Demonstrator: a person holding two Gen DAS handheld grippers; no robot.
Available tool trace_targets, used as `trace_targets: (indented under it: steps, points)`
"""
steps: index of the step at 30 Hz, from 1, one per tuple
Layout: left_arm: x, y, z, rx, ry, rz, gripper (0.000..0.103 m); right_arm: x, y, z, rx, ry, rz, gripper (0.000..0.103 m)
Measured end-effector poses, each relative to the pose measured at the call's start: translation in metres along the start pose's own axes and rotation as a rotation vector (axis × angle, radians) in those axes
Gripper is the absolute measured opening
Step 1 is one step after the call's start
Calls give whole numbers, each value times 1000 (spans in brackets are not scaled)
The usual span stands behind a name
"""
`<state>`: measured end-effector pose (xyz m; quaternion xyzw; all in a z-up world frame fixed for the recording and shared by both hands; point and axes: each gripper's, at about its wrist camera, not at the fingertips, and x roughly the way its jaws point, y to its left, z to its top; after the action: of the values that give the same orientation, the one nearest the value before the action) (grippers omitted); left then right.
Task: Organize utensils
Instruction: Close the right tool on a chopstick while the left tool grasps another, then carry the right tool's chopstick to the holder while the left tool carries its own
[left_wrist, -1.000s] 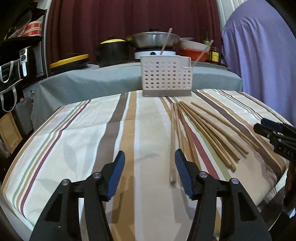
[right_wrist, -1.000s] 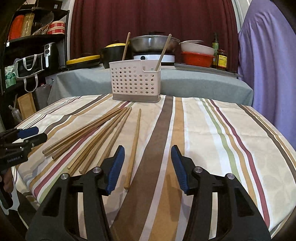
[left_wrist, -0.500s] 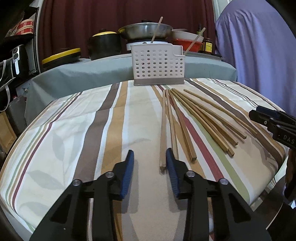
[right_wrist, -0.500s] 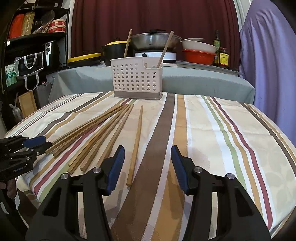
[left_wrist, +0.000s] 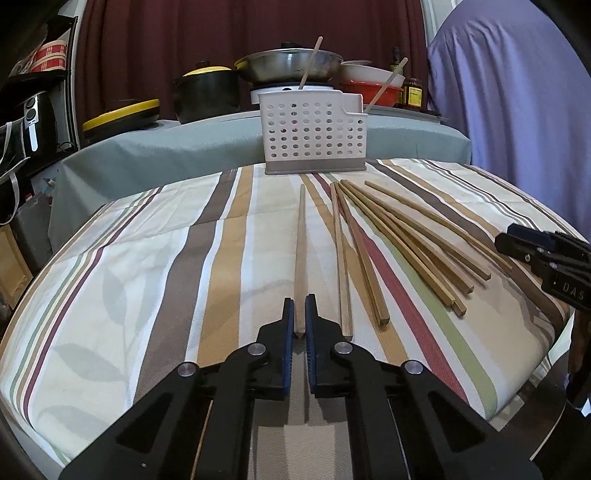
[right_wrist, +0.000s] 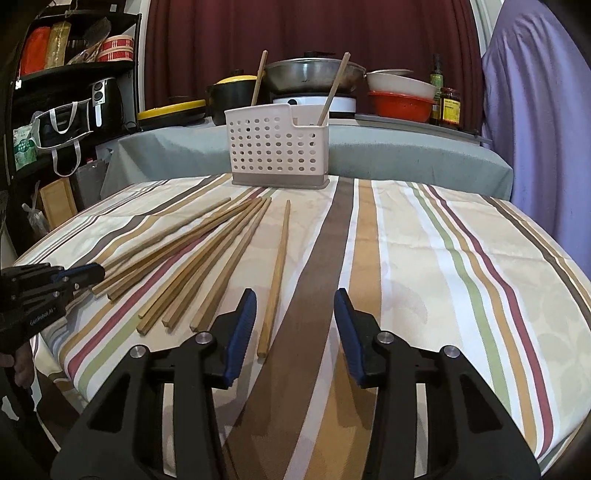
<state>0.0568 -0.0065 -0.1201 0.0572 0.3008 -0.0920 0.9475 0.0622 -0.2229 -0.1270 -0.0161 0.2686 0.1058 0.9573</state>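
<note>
— Chopsticks: how far along is the sorting?
— Early, I judge. Left tongs (left_wrist: 299, 314) pinch the near end of one chopstick (left_wrist: 301, 236) lying on the striped tablecloth (left_wrist: 147, 258); right tongs (right_wrist: 294, 310) hang spread, holding nothing. Beyond them seven more sticks (right_wrist: 207, 258) lie fanned out, and only two stand in the white holder (right_wrist: 277, 147) at the far edge

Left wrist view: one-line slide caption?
Left tongs shut on chopstick; white caddy beyond.
</note>
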Motion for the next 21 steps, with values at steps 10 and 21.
trace_targets:
  steps: [10,21]
  points:
    - [1,1,1,-8,8,4,7,4,9,-9,-29,39,37,22]
    - [-1,2,2,-8,-2,4,7,-1,8,-7,-32,29,21,6]
